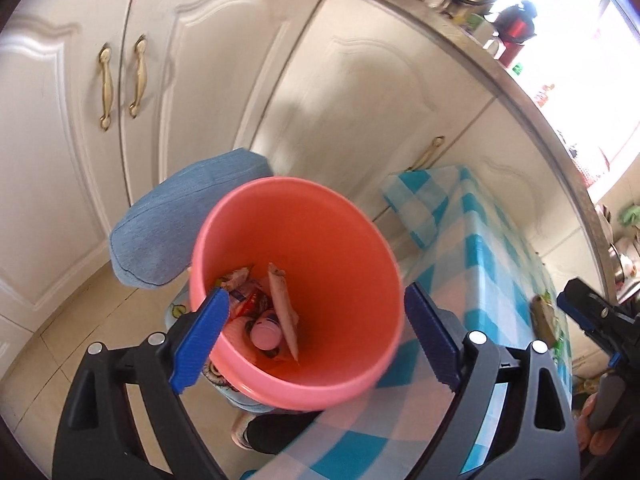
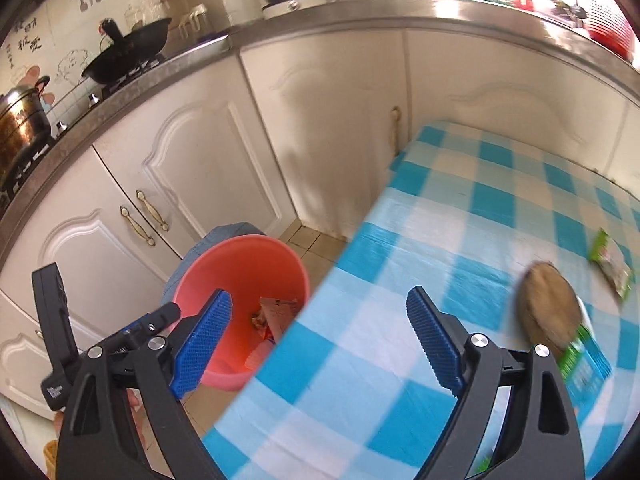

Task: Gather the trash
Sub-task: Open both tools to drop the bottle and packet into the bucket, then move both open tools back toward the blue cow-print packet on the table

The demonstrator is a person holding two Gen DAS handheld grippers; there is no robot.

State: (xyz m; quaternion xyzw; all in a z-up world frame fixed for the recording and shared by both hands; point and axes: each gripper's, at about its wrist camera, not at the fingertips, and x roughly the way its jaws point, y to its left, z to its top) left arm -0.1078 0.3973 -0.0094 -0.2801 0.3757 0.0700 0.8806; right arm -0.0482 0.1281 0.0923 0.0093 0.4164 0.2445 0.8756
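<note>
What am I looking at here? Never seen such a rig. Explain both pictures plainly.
A person holds a hand-held two-finger gripper in each hand; each carries a wide-angle camera looking along its blue fingers. The left gripper looks down into a pink bin with wrappers inside. The right gripper looks over a table with a blue checked cloth, where a brown round object and green packets lie. Both grippers are open and hold nothing.

Pink bin (image 1: 320, 240) upright on floor, wrappers (image 1: 280, 308) inside, green packets (image 2: 610, 260) on table.
</note>
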